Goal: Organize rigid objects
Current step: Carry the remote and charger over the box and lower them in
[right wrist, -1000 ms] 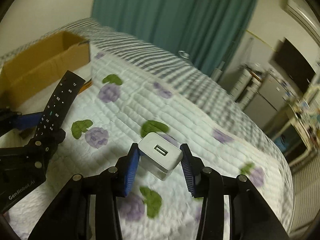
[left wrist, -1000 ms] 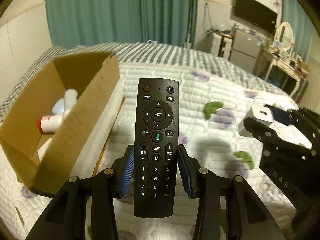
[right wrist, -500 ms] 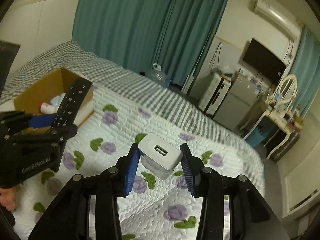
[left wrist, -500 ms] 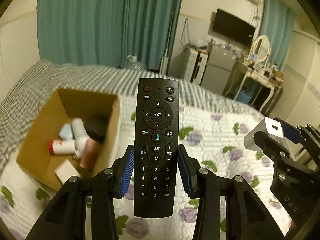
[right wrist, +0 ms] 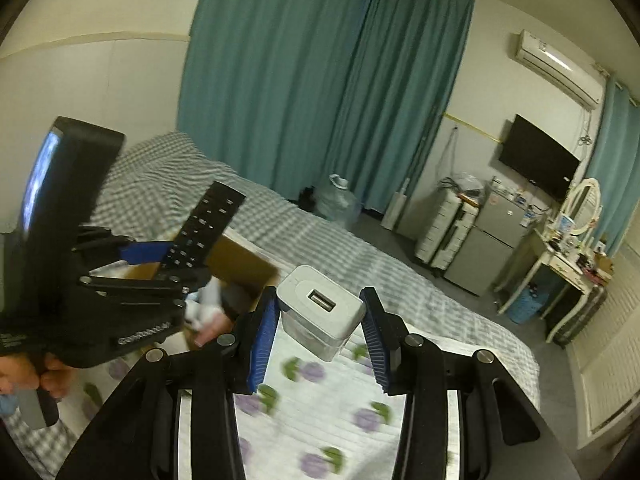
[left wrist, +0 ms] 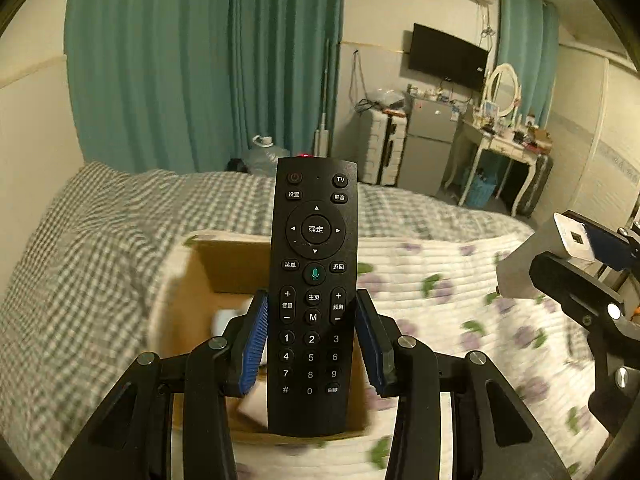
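The left gripper (left wrist: 311, 336) has its blue ridged pads pressed on both long sides of a black TV remote (left wrist: 313, 292), so its jaws are closed on it. The remote is long, flat and smooth, with round rubber buttons, and it stands up straight. Behind it and below it sits an open brown cardboard box (left wrist: 236, 264) with some blurry white and pink things inside. The box rests on a soft, puffy white quilt (left wrist: 452, 280) with purple flowers and green leaves. The right gripper (right wrist: 320, 330) has its blue pads squeezed on a small white charger block (right wrist: 320, 312), a smooth plastic cube with rounded corners and a USB slot on its end, held in the air above the quilt.
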Available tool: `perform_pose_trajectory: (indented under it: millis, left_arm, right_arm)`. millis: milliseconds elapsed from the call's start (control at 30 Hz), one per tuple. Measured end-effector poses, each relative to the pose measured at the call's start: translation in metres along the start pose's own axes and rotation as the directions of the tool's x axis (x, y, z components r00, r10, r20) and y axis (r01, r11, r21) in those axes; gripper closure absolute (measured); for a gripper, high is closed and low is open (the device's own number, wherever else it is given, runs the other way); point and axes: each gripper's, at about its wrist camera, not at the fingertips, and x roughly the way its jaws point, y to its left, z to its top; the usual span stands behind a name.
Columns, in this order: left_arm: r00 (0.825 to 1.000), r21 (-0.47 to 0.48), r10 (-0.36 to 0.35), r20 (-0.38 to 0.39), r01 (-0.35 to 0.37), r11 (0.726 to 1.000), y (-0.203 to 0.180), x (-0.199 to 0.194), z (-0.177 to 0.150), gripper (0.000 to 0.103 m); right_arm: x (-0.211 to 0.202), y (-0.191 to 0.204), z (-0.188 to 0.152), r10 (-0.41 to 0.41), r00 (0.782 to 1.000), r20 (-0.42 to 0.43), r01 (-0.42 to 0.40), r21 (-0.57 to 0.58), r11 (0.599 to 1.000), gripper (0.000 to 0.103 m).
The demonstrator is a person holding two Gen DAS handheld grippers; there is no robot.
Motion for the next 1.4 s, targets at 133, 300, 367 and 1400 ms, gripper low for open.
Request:
perform_pose_trajectory:
  millis: [133,300,367,1400]
  left_arm:
    - [0.999,-0.013,0.022,-0.04,-0.022,1.0,0.038,0.02,-0.007,0.06]
    - [0.995,-0.012,0.028,-0.097,-0.029,1.0,0.07,0.053,-0.014,0.06]
    - [0.993,-0.01,0.014,-0.115,-0.016,1.0,0.074,0.065,-0.015,0.06]
    - [1.0,0.029,-0.024,-0.005,0.024,0.999,0.09,0.05,-0.037,0.036]
  right_arm:
    - [0.029,0.035,0.005,0.059,0.998,-0.015,-0.059,0.02,0.998,0.062]
    - [0.066,0.066,0.004,0.112,0.992,-0.055,-0.112,0.018,0.994,0.062]
    - [0.079,0.071,0.002,0.118,0.991,-0.068,-0.117,0.015,0.993,0.062]
    - [0.125,0.095,-0.034,0.21,0.948,-0.238,-0.187,0.114,0.976,0.062]
